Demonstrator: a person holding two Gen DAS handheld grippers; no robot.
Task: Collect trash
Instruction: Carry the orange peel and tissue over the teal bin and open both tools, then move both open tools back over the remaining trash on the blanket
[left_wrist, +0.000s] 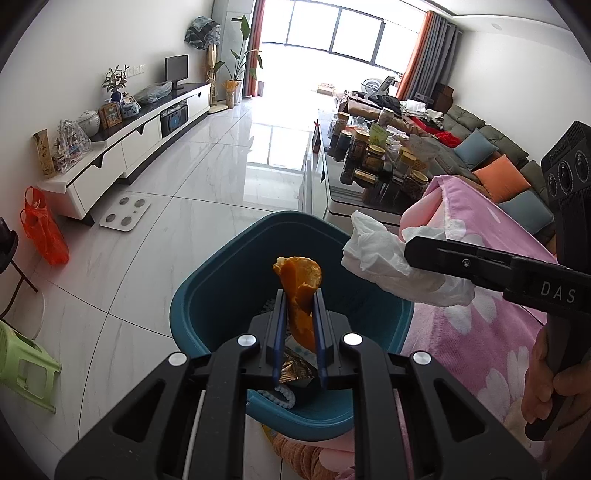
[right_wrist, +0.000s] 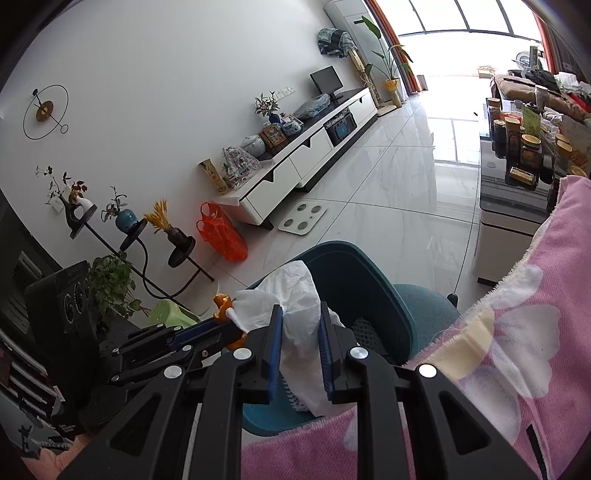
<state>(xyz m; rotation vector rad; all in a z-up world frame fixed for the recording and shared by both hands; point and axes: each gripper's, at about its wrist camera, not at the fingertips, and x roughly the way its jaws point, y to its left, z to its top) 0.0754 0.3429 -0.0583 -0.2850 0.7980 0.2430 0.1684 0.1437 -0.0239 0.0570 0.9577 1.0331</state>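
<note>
Left wrist view: the left gripper (left_wrist: 300, 295) has its 2 blue-padded fingers (left_wrist: 280, 325) clamped on a curl of orange peel (left_wrist: 301, 288), which stands up between them above the open mouth of a teal bin (left_wrist: 207, 295). Inside the bin, under the fingers, lie a shiny brown wrapper (left_wrist: 293, 371) and something with a white toothed edge that I cannot identify. From the right of this view the right gripper (left_wrist: 413, 254) reaches in level, a hand (left_wrist: 543, 373) on its handle, pinching a crumpled white tissue (left_wrist: 384, 262) that hangs beside the bin's right rim, over the edge of a pink flowered blanket (left_wrist: 491, 332).

In the right wrist view the tissue (right_wrist: 301, 314) fills the gap between the right gripper's (right_wrist: 301, 325) fingers (right_wrist: 275, 343), which press on it from both sides; its loose end billows up and to the left. The bin (right_wrist: 351, 269) sits just beyond, its rim touching the blanket (right_wrist: 517, 350). The left gripper (right_wrist: 221, 321) shows at the left with the peel (right_wrist: 222, 304) poking up from it, just beside the tissue. A white floor, an orange plastic bag (right_wrist: 221, 236) and a long white TV cabinet (right_wrist: 295, 162) lie behind
</note>
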